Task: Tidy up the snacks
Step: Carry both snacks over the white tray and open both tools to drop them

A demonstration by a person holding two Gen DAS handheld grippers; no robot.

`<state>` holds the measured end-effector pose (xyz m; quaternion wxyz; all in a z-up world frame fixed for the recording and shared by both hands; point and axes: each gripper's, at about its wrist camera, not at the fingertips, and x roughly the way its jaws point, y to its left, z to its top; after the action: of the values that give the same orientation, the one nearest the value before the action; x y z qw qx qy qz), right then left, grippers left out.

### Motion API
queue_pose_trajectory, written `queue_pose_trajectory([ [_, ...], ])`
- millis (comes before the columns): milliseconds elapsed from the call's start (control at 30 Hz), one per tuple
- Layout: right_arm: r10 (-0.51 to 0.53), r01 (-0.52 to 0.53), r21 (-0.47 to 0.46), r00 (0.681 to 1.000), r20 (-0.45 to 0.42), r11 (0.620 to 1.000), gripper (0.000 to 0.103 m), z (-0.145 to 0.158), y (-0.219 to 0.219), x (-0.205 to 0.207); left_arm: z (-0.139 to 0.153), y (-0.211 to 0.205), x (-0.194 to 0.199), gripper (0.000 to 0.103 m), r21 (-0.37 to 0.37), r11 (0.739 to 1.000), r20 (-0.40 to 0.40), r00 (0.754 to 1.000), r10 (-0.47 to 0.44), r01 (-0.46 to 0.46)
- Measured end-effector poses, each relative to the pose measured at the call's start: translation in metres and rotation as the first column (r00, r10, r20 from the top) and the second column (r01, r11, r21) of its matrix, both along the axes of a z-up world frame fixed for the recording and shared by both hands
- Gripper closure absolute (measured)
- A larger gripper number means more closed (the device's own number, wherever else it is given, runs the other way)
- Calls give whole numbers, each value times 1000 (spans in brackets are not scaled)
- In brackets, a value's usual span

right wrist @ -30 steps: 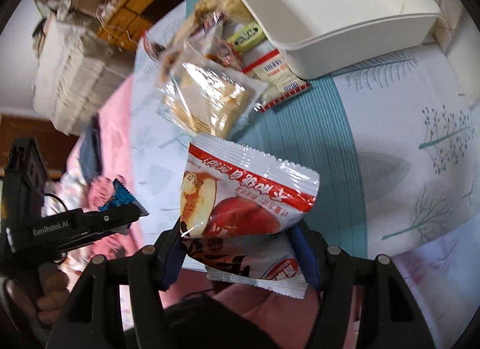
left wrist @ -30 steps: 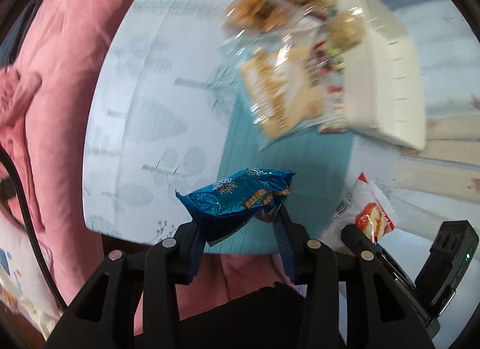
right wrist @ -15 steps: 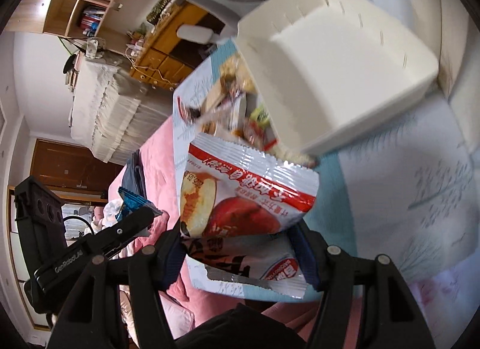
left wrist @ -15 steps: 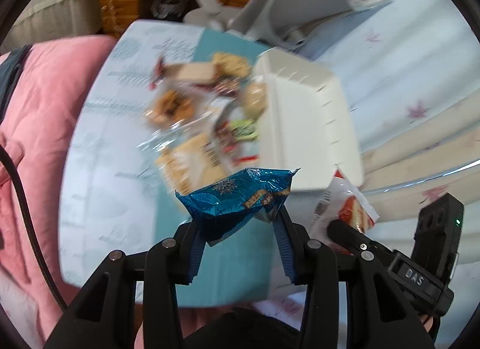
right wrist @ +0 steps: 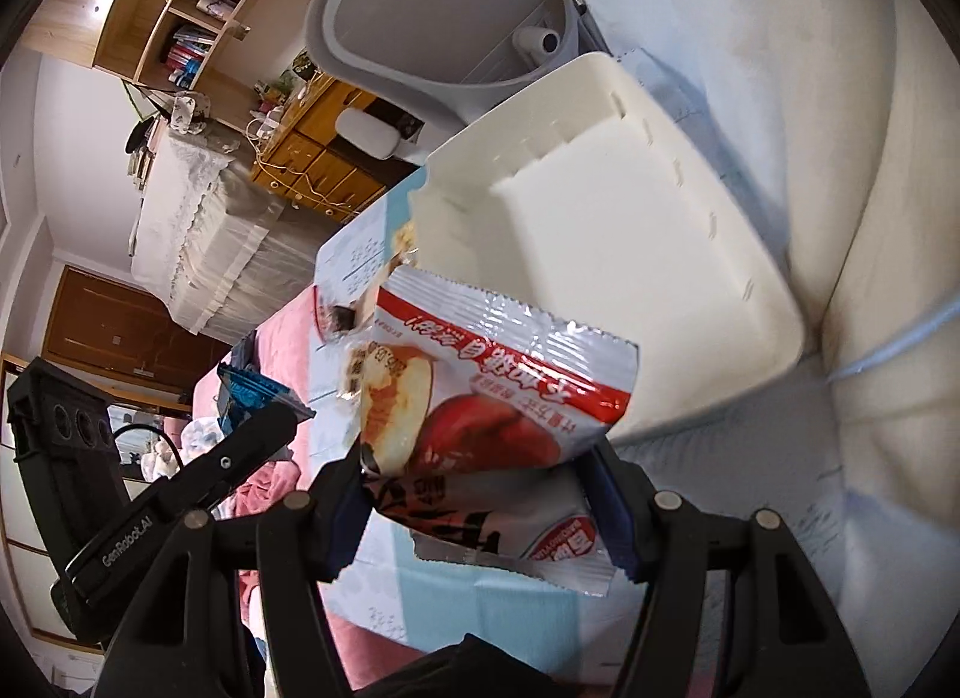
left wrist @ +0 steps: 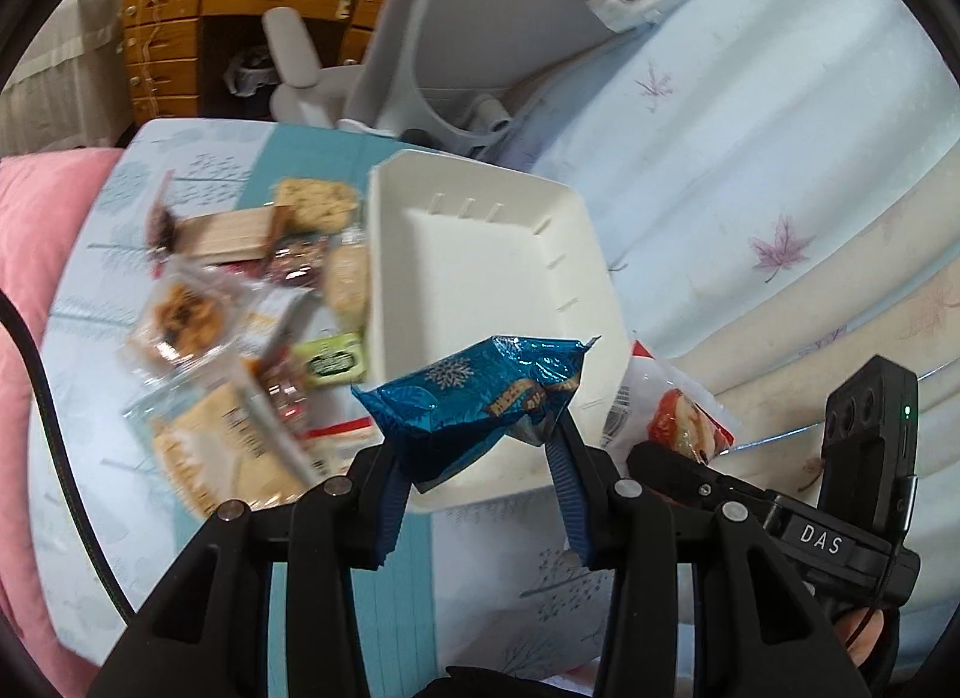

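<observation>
My left gripper (left wrist: 477,446) is shut on a shiny blue snack packet (left wrist: 474,392), held in the air over the near rim of an empty white bin (left wrist: 474,254). My right gripper (right wrist: 480,494) is shut on a white and red snack packet (right wrist: 480,398), which hangs in front of the same white bin (right wrist: 612,230). In the left wrist view the right gripper (left wrist: 666,458) with its red and white packet (left wrist: 672,410) shows at the right. The right wrist view has the left gripper (right wrist: 270,410) with the blue packet (right wrist: 243,389) at the left.
A pile of several loose snack packets (left wrist: 240,326) lies left of the bin on a small table with a pale blue leaf-pattern cloth (left wrist: 96,302). A grey chair (left wrist: 456,32) stands behind the table. Pink bedding (left wrist: 30,230) lies at the left, pale bedding (left wrist: 780,158) at the right.
Both grippers have risen and swung toward the white bin with their packets still held. The bin has come from the view's edge to directly ahead of both grippers.
</observation>
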<state>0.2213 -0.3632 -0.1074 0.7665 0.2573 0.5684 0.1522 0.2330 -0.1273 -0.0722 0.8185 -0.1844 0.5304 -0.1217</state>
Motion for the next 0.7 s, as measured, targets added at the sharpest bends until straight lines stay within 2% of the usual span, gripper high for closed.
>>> queue_pose_trajectory([
  [200,16,-16,-26,1000,-18,1000,38,-8,-22,15,-10,-30,22,59,4,999,-8,999,-53,53],
  [233,18,-18,-25,1000,-21,1000,37,-9,-24,17,-10,-35,25,55,11,998,-4,998,-63,63],
  [300,24,-25,-15,999,-26,1000,37,-11,-28,20,-9,-42,30,25,15,997,4,997,-78,78],
  [333,26,-27,-13,999,-26,1000,35,-12,-30,22,-8,-44,32,22,19,997,18,997,-71,71],
  [467,21,-21,-5,1000,-16,1000,17,-12,-37,24,-3,-47,34,22,33,997,34,997,-68,67],
  [600,19,-19,-5,1000,-16,1000,15,-12,-38,25,-5,-45,32,22,60,997,-3,999,-43,43],
  [700,11,-10,2,1000,-18,1000,15,-12,-38,23,-5,-37,25,22,46,999,-7,1000,-19,19],
])
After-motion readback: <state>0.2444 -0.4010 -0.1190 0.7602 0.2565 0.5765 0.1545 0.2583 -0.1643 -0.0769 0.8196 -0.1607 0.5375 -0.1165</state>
